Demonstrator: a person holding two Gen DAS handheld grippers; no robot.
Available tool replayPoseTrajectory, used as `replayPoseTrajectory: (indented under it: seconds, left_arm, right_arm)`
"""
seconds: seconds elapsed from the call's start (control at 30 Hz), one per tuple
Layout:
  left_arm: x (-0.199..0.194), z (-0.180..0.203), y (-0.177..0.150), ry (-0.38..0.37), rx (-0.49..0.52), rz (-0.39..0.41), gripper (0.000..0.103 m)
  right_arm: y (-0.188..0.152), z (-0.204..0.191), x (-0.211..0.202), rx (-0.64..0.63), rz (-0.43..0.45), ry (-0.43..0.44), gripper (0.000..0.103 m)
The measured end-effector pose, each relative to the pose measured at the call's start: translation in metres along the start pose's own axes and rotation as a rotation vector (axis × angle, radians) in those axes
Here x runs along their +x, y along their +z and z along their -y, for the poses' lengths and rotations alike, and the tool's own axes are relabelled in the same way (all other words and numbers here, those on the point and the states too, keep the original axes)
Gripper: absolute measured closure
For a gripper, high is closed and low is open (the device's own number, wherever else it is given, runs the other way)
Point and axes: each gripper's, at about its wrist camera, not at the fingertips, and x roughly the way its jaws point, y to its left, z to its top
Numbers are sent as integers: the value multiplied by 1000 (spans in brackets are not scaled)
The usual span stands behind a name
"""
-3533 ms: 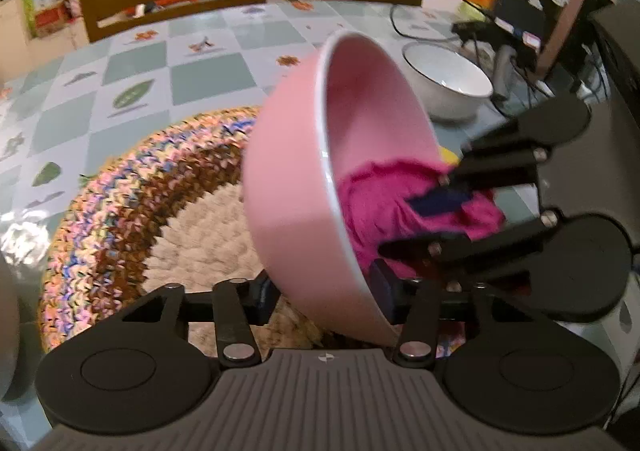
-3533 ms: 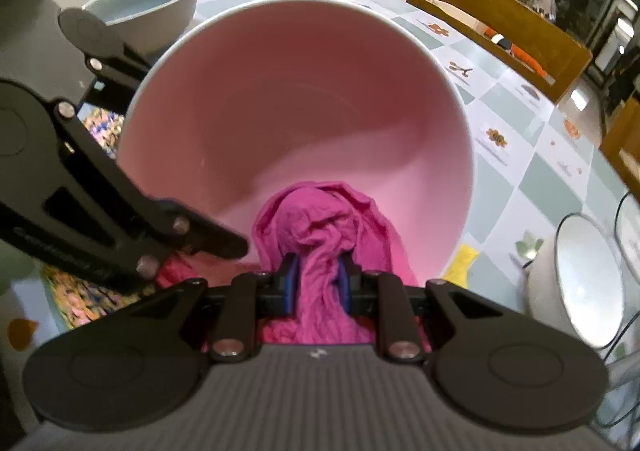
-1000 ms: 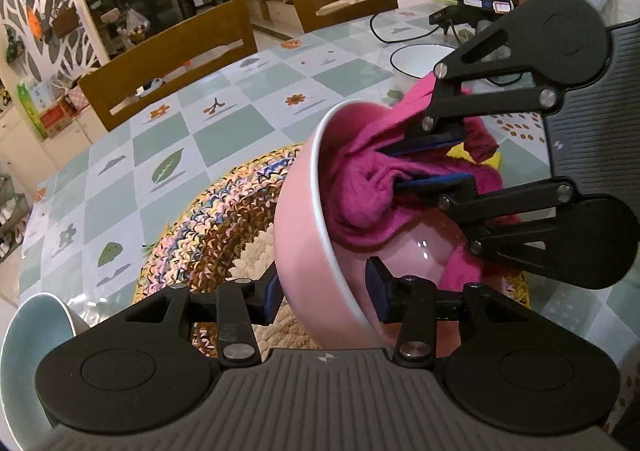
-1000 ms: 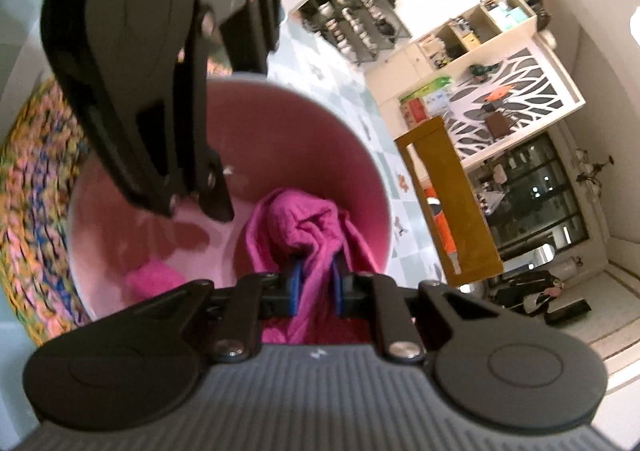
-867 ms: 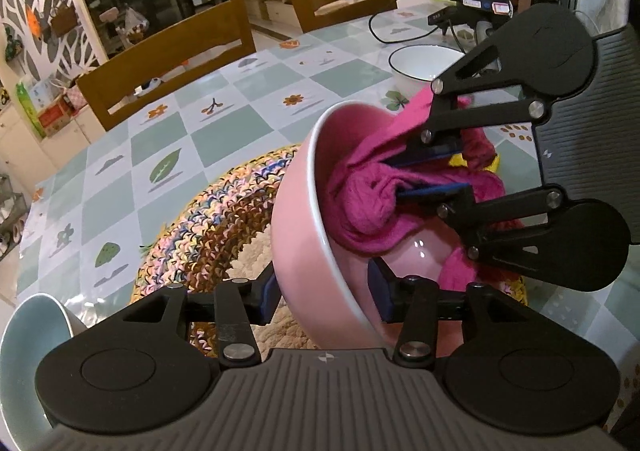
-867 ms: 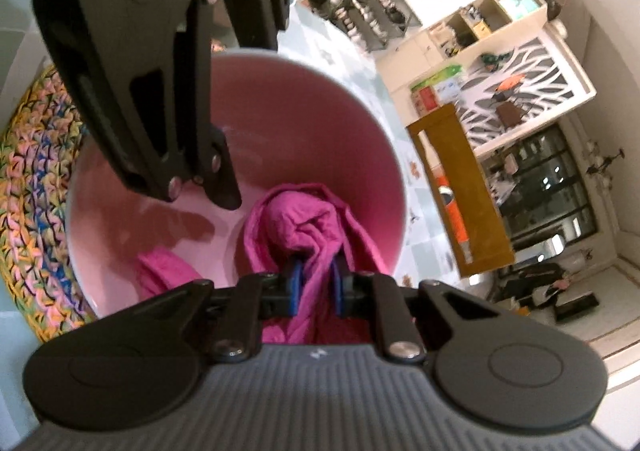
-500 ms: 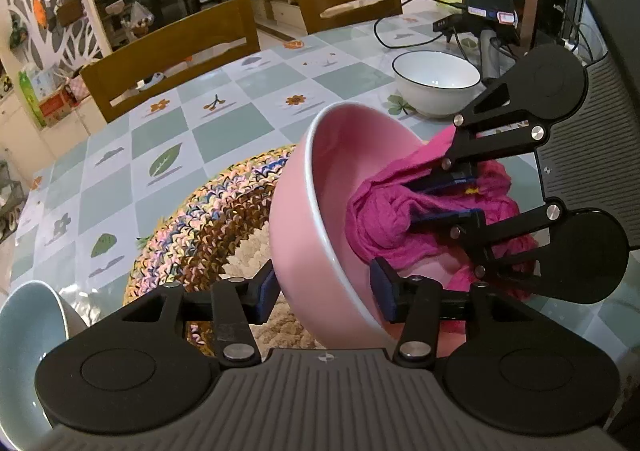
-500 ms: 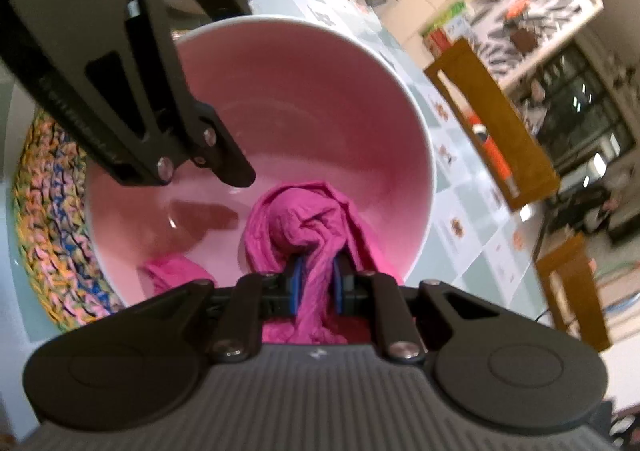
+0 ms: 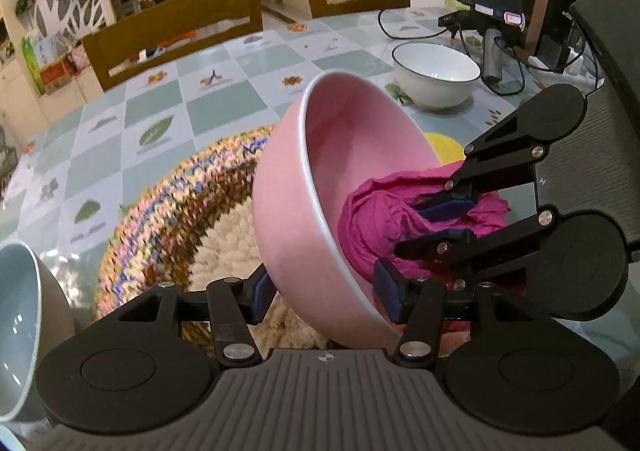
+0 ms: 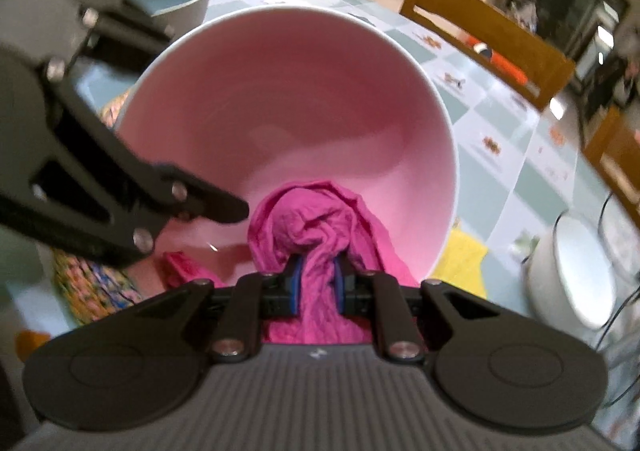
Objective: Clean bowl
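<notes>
At far left a grey-blue bowl (image 9: 18,325) sits beside the woven mat (image 9: 168,219). Over the mat, our left gripper (image 9: 324,297) clamps the wall of the pink bowl (image 9: 296,211), one pad outside, one inside, tipping its mouth rightward. There our right gripper (image 10: 316,283) pinches the magenta cloth (image 10: 316,227) narrowly against the lower inner wall. We judge the wiping is under way; next, sweep the cloth round the untouched upper wall while steadying the bowl.

Left claw (image 9: 326,293) straddles tilted pink bowl (image 9: 296,207) rim; right claw (image 9: 424,225) clamps magenta cloth (image 9: 372,219) inside
</notes>
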Motion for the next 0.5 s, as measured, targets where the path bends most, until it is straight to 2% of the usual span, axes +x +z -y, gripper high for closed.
replayPoseTrajectory:
  seconds: [0.2,0.5]
  left_arm:
    - [2,-5,-5,-12,-55,-14,53]
    - [-1,-18,-11,-38,-117,-15,62]
  right_arm:
    - [-4,7,-2,154,23,68,85]
    - [-11,-6,-15,196,47,83,84]
